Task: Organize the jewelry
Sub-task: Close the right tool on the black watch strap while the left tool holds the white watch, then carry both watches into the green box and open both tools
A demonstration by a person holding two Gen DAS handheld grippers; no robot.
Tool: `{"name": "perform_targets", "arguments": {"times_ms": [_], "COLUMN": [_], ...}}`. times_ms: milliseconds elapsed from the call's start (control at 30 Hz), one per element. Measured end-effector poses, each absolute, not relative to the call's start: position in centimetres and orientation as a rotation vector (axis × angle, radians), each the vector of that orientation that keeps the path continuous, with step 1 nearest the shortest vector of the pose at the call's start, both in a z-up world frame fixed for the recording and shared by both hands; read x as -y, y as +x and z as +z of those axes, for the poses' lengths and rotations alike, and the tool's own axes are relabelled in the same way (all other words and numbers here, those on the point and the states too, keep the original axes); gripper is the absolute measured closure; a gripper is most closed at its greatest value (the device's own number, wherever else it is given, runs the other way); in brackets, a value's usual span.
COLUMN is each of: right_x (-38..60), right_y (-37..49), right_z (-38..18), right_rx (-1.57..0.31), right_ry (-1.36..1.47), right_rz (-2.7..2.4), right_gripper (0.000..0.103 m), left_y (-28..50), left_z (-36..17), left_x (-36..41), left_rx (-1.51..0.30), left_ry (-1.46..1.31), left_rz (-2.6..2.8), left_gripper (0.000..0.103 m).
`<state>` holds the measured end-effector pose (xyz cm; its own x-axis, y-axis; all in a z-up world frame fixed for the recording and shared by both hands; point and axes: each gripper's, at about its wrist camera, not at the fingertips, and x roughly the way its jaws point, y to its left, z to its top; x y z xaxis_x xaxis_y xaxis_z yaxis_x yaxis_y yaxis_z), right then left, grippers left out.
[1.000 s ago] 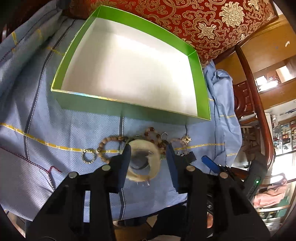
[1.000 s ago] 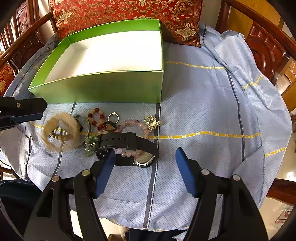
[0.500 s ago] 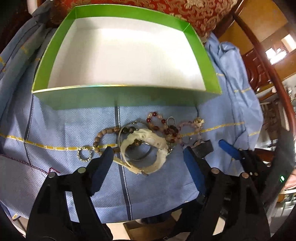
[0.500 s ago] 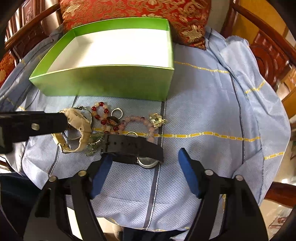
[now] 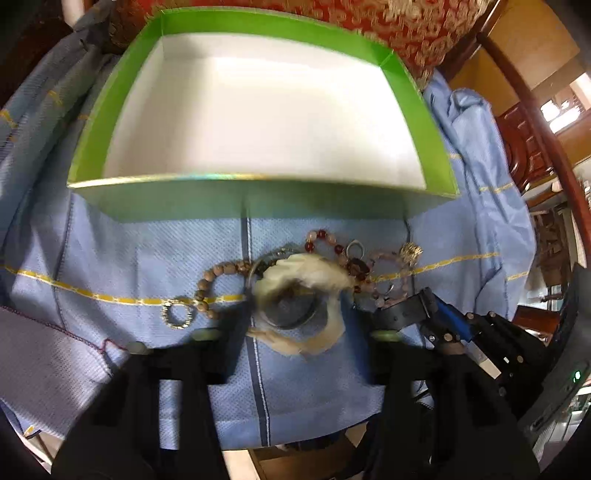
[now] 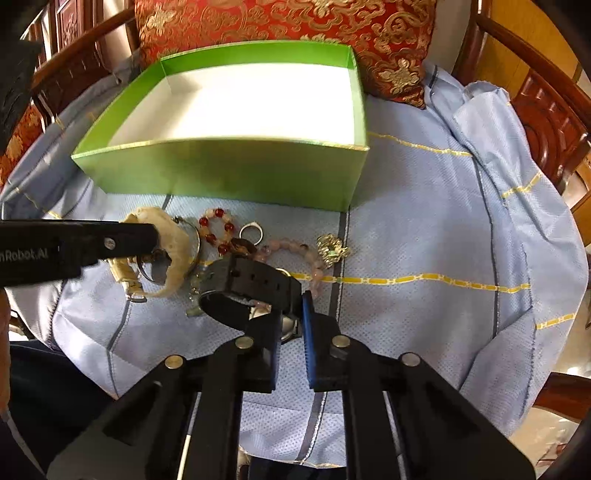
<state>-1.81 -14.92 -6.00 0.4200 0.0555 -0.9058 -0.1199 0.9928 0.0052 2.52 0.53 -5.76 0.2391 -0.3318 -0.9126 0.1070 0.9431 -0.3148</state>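
Note:
My left gripper [image 5: 299,332] hangs over the cream watch [image 5: 314,273]. Its jaws are closing and blurred, the watch lies between them, and the pads stand apart from it. In the right wrist view a left finger [image 6: 110,240] crosses the cream watch [image 6: 173,236]. My right gripper [image 6: 290,314] is shut on the black watch [image 6: 251,280], its strap sticking up to the left. The green box [image 5: 258,199] with a white inside stands just behind the jewelry. The right gripper [image 5: 443,321] also shows at the right of the left wrist view.
On the blue cloth [image 6: 424,221] lie a wooden bead bracelet [image 5: 207,284], a small beaded ring [image 5: 177,314], a red bead bracelet [image 6: 218,229], a silver ring [image 6: 251,232], a pink bracelet [image 6: 295,247] and a gold brooch [image 6: 332,249]. A red cushion [image 6: 295,22] and wooden chair arms [image 6: 546,110] ring the seat.
The left jaws let go of the cream watch and spread wide; it now lies on the cloth. The right jaws have closed from wide apart onto the black watch.

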Motion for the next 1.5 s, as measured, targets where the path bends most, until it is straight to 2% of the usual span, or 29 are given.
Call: {"name": "perform_targets", "arguments": {"times_ms": [100,167,233,267,400,433,500,667,700,733,967,1133,1267,1400,1500], "right_x": [15.2,15.2,15.2,15.3,15.6,15.7,15.6,15.4,15.4,15.3,15.8,16.3,16.9,16.9,16.0], "right_y": [-2.0,-2.0,-2.0,-1.9,-1.9,-1.8,-2.0,-2.2,-2.1,-2.2,-2.6,-2.3,-1.7,0.4,3.5], "right_z": [-4.8,-4.1,-3.8,-3.9,-4.7,-5.0,-5.2,-5.3,-5.4,-5.4,-4.0,-3.7,-1.5,2.2,3.5], "right_rx": [-1.106,-1.092,-1.082,-1.083,-1.104,-1.111,-1.115,-1.116,-1.115,-1.112,-1.073,-1.074,-1.037,-0.948,-0.882], "right_ry": [-0.05,-0.057,-0.06,-0.06,-0.047,-0.045,-0.046,-0.054,-0.055,-0.056,-0.059,-0.029,0.02,0.057,0.065], "right_rz": [0.121,0.121,0.117,0.114,0.109,0.107,0.108,0.115,0.116,0.119,0.132,0.135,0.158,0.177,0.181], "right_gripper": [0.091,0.091,0.091,0.091,0.091,0.091,0.091,0.091,0.091,0.091,0.093,0.093,0.093,0.093,0.093], "left_y": [2.1,2.1,2.3,2.3,2.6,2.8,3.3,3.9,3.8,3.8,2.6,2.6,2.7,5.5,9.0], "left_z": [-4.4,-4.2,-4.6,-4.8,-5.4,-5.6,-6.7,-8.3,-8.3,-8.2,-4.8,-4.4,-0.6,3.3,2.6], "left_x": [-1.4,-1.5,-1.4,-1.2,-1.0,-1.0,-1.2,-0.5,-0.4,-0.4,-1.5,-1.8,-3.4,-4.9,-5.4], "left_rx": [-1.262,-1.255,-1.271,-1.272,-1.283,-1.291,-1.327,-1.363,-1.361,-1.355,-1.257,-1.251,-1.152,-1.033,-1.033], "left_ry": [-0.251,-0.245,-0.234,-0.213,-0.176,-0.174,-0.173,-0.118,-0.107,-0.107,-0.151,-0.185,-0.245,-0.24,-0.192], "left_rz": [-0.355,-0.348,-0.323,-0.302,-0.273,-0.263,-0.234,-0.212,-0.204,-0.201,-0.244,-0.227,-0.296,-0.22,-0.09], "left_gripper": [0.097,0.089,0.059,0.057,0.059,0.072,0.084,0.084,0.087,0.094,0.094,0.093,0.093,0.093,0.093]}}
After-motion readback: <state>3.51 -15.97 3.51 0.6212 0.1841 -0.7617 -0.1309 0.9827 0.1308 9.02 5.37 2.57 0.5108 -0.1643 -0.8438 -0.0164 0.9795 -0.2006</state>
